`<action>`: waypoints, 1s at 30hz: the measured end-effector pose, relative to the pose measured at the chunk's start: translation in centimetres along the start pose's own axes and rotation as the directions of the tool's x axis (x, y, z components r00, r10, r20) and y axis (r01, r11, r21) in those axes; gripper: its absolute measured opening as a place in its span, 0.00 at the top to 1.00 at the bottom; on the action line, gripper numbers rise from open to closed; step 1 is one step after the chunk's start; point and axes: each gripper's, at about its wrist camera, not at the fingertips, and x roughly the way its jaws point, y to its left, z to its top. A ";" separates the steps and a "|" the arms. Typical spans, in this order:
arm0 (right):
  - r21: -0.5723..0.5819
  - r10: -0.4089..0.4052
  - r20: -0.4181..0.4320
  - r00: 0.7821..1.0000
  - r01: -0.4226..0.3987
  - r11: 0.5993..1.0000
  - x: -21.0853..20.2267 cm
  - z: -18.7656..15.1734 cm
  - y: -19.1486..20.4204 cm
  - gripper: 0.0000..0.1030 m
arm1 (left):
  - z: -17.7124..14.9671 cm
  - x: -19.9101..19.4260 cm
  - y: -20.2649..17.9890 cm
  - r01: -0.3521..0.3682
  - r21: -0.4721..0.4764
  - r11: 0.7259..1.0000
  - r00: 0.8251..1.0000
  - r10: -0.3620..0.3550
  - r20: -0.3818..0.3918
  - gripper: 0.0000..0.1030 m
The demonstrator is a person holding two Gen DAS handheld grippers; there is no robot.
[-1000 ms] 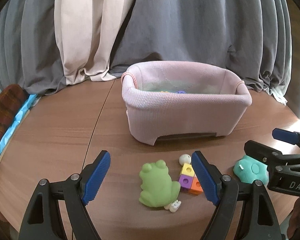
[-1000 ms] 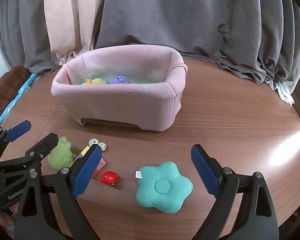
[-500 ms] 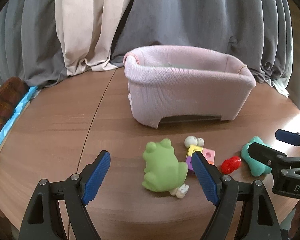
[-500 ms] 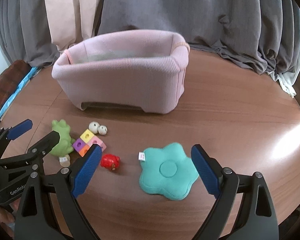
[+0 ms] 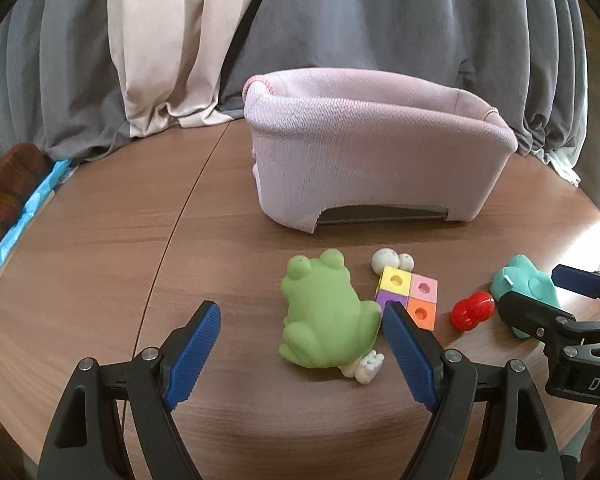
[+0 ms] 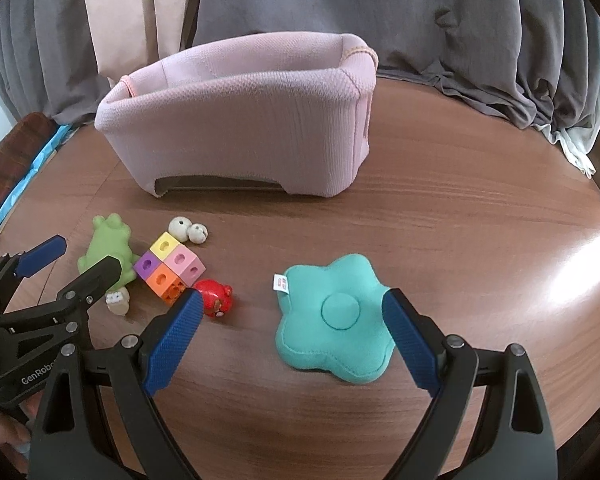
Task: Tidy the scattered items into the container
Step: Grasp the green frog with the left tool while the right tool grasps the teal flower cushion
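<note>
left gripper [image 5: 300, 336]: lowered, now framing green frog [image 5: 328, 316]
right gripper [image 6: 292, 324]: lowered toward teal star cushion [image 6: 336, 316]

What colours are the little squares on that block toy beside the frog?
The block toy has yellow, pink, purple and orange squares, each with a round hole; the right wrist view shows it best.

You have before you a pale pink knitted basket [image 6: 244, 120], a green frog [image 5: 326, 312], a yellow, pink, purple and orange block cube [image 6: 168, 266], a red toy [image 6: 216, 300], a teal flower cushion [image 6: 336, 316], cream beads [image 6: 188, 230], a brown woodgrain table [image 6: 460, 220], and grey and beige curtains [image 5: 380, 20].
</note>
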 end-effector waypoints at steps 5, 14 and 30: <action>-0.005 -0.007 0.000 1.000 0.007 1.000 0.2 0.0 -0.1 0.13 | 0.0 0.4 -0.1 0.002 0.005 1.000 1.000 -0.002 -0.003 0.22; -0.022 -0.041 -0.001 0.999 0.041 0.999 0.8 0.1 -0.1 0.13 | 0.2 1.2 0.1 0.006 0.004 1.000 1.000 -0.006 -0.015 0.22; -0.042 -0.129 -0.014 0.992 0.128 0.991 2.3 0.1 -0.7 0.13 | -0.1 1.7 0.3 0.026 -0.008 1.000 0.999 -0.027 -0.018 0.22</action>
